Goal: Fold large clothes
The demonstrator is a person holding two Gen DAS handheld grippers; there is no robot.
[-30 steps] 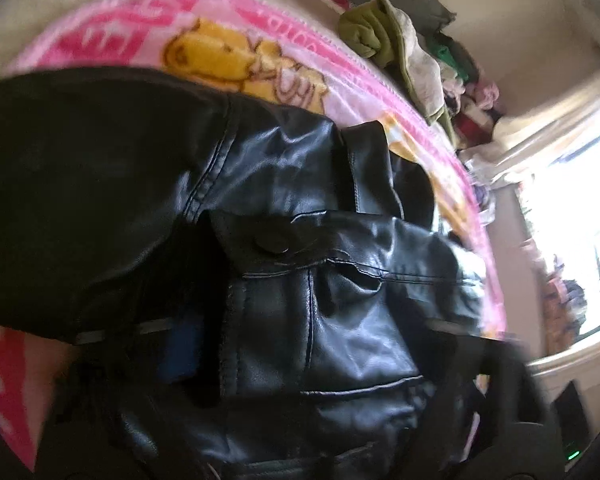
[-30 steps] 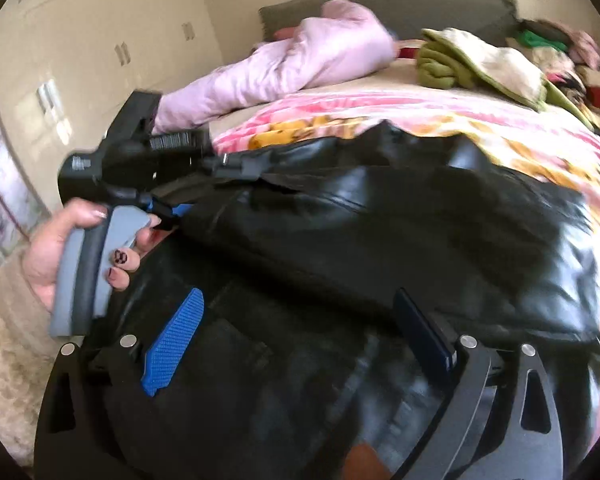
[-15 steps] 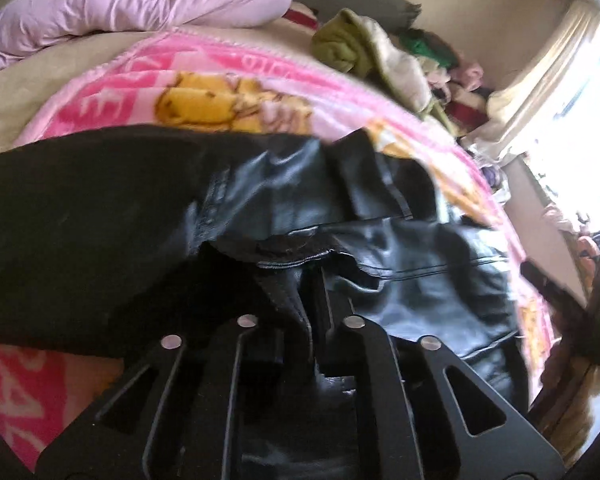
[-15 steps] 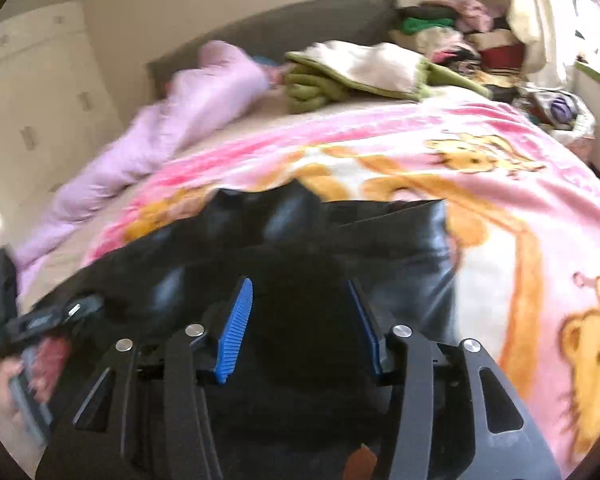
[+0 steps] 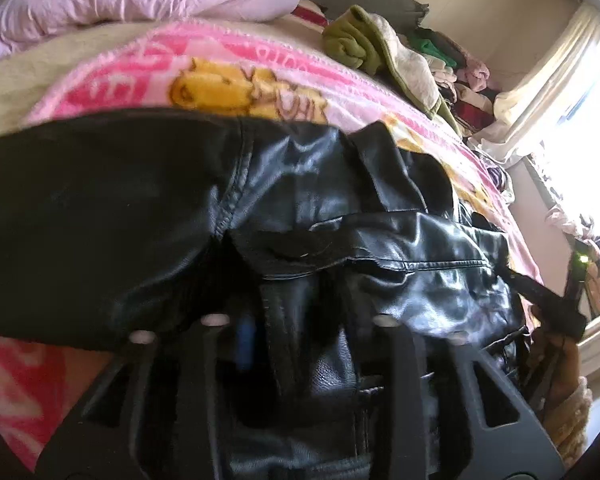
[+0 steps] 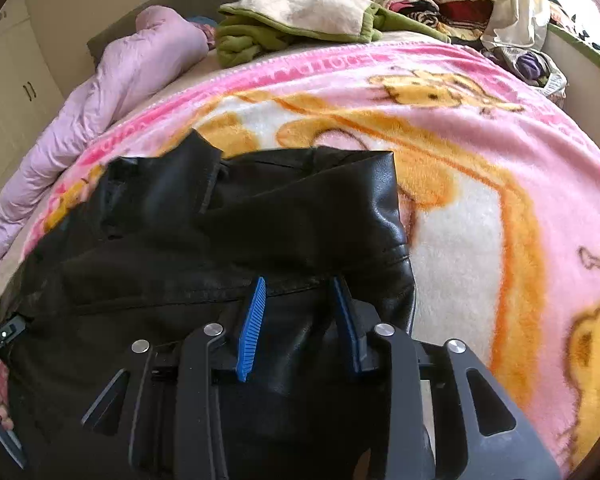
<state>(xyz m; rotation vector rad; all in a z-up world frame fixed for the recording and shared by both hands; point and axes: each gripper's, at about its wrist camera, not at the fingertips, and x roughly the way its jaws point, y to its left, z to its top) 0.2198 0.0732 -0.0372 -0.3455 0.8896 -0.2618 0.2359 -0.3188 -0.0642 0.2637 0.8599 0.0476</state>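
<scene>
We see the black leather jacket (image 6: pixel 228 240) lying on the pink cartoon blanket (image 6: pixel 480 168) on the bed; our right gripper (image 6: pixel 298 320) pinches a bunched fold of it between partly parted blue pads (image 6: pixel 252 320); our left gripper (image 5: pixel 288 336) is buried in jacket folds, so we cannot tell its opening.

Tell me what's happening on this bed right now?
A person with a handheld gripper in each hand is folding a black leather jacket spread on a pink cartoon blanket. The right gripper has its blue-padded fingers pinched on a fold at the jacket's near edge. The left gripper also has leather between its fingers, though blur hides how firmly. Other clothes are piled behind.
</scene>
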